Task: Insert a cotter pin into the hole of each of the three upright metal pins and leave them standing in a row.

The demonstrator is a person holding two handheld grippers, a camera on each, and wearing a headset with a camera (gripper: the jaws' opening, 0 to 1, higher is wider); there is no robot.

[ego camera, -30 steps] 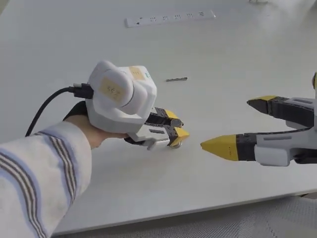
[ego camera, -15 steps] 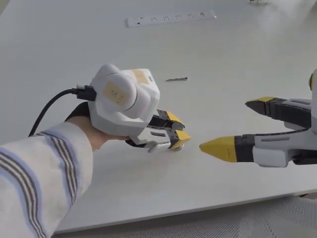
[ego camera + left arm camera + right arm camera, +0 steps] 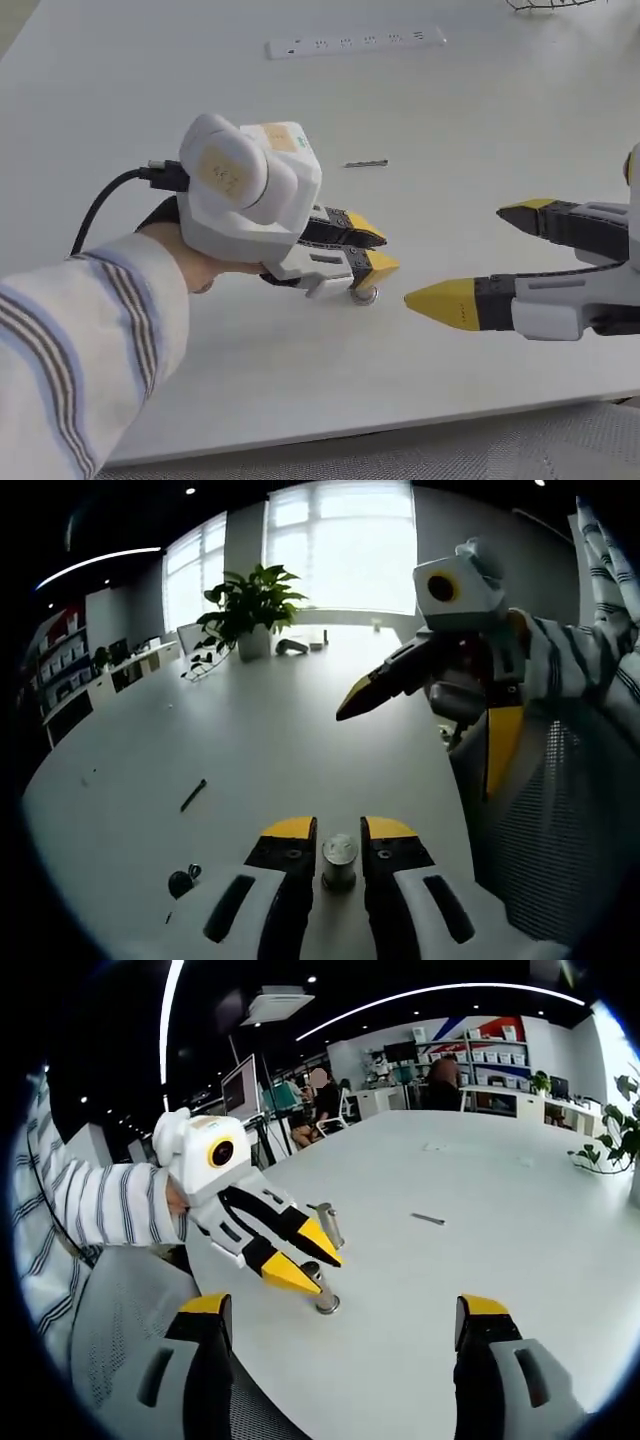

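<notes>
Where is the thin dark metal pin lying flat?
In the head view, the thin dark metal pin lies on the white table between the left gripper and the white power strip.

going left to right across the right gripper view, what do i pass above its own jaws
striped sleeve → left gripper → cotter pin → plant

Left gripper (image 3: 388, 252), right gripper (image 3: 455, 255): white bodies, black fingers (image 3: 330, 228), yellow tips; black cable (image 3: 100, 205); white striped sleeve (image 3: 90, 340).
</notes>
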